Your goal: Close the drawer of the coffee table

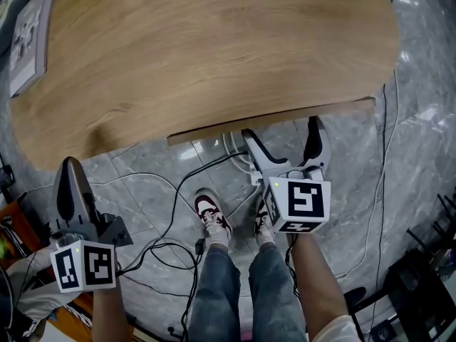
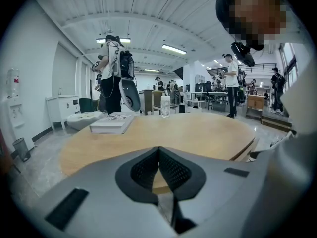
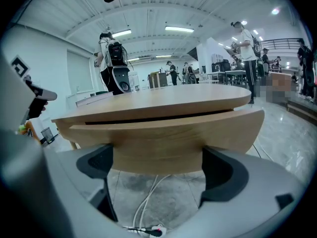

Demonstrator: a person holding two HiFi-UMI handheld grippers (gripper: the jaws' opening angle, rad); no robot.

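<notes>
Drawer (image 3: 163, 143): a shallow, curved wooden front that stands slightly out from under the round counter (image 1: 214, 48), at the lower middle of the head view and filling the centre of the right gripper view. It looks stiff and fairly light, and likely to slide on runners. There is no handle to be seen, so a flat push on the middle of the front seems the way to move it, evenly so it does not skew. The right gripper (image 1: 279, 127) has its jaws spread wide, one on either side of the front's lower edge and gripping nothing; whether they touch the wood I cannot tell. The left gripper (image 1: 70, 169), lower left, has its jaws pressed together and empty, well apart from the drawer. A book (image 1: 28, 38) lies on the counter at upper left. The floor (image 1: 413, 155) is glossy grey stone tile with cables (image 1: 171, 212) trailing over it. The room is a large white hall with strip lights, and people stand in the background.
</notes>
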